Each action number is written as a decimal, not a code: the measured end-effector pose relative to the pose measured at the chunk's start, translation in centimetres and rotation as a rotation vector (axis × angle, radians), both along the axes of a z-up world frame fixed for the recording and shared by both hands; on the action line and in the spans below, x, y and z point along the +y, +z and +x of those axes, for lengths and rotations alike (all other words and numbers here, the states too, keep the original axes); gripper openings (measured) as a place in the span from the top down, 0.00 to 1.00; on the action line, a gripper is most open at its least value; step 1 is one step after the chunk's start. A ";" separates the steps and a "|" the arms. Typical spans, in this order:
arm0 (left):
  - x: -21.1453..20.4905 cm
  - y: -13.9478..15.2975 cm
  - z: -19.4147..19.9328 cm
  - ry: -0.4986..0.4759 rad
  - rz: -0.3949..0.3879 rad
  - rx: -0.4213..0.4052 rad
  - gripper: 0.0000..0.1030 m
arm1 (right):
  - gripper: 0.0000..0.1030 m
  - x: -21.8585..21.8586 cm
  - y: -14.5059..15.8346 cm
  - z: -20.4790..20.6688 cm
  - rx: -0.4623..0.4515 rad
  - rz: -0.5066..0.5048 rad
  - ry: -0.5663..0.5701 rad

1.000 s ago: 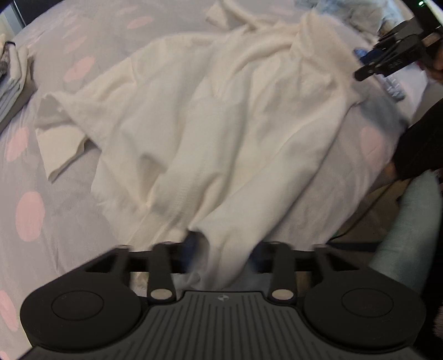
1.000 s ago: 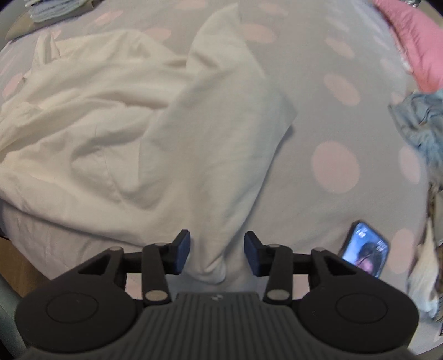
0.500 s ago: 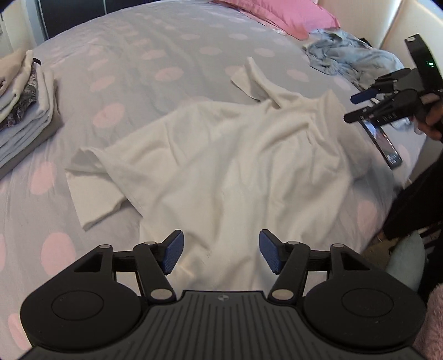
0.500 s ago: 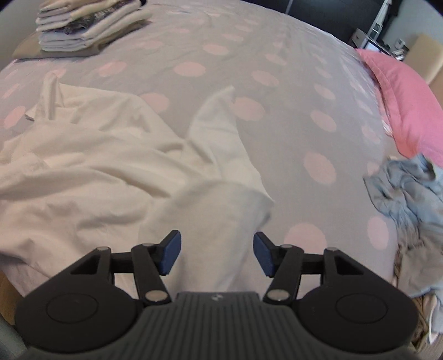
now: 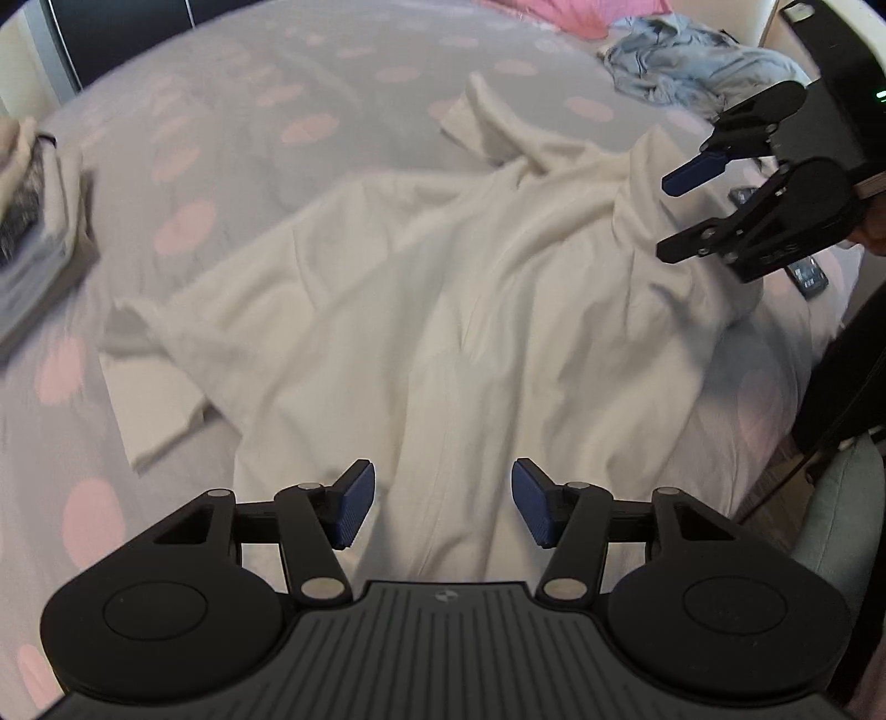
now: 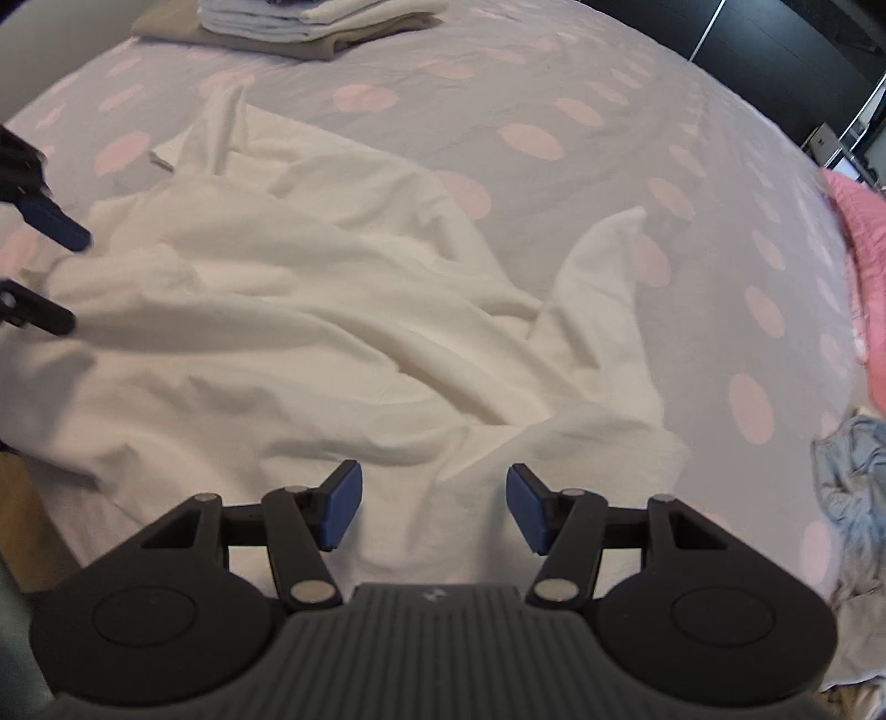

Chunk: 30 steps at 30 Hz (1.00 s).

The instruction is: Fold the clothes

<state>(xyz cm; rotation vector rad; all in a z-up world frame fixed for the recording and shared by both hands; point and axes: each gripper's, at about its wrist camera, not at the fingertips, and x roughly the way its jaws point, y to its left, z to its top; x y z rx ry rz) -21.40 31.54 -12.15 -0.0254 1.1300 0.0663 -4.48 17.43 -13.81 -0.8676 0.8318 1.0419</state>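
A crumpled white shirt [image 5: 443,288] lies spread on the grey bedcover with pink dots [image 5: 232,127], its hem toward the bed's near edge. My left gripper [image 5: 443,501] hovers over that hem; its jaws are closing, and no cloth is pinched between the blue pads. In the right wrist view the same shirt [image 6: 277,332] fills the middle, one sleeve [image 6: 603,277] sticking up to the right. My right gripper [image 6: 434,507] is open above the shirt's right side, holding nothing. Each gripper shows in the other's view: the right gripper [image 5: 681,216], the left gripper [image 6: 44,271].
A stack of folded clothes [image 6: 310,22] sits at the far side of the bed. A rumpled light-blue garment [image 5: 692,72] and a pink pillow [image 6: 864,221] lie toward the head end. A phone [image 5: 808,274] rests near the bed's edge by the right gripper.
The left gripper, shut on the shirt's hem a second ago, has let go. Both grippers have lifted back from the cloth, and the right one has widened and turned.
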 end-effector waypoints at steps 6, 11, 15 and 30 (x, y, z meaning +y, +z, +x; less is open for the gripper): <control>-1.1 0.7 1.8 0.021 0.004 0.007 0.48 | 0.28 -0.4 0.3 3.6 -0.046 0.026 -0.092; -1.7 0.8 2.5 0.029 -0.008 0.015 0.48 | 0.31 0.2 -0.8 5.3 -0.015 -0.001 -0.131; -2.3 1.0 2.7 0.028 -0.040 0.005 0.48 | 0.82 0.1 -1.2 5.7 0.075 -0.007 -0.185; -2.6 -1.0 0.4 0.249 -0.360 0.009 0.49 | 0.91 -2.3 -1.0 -8.1 0.537 -0.038 0.112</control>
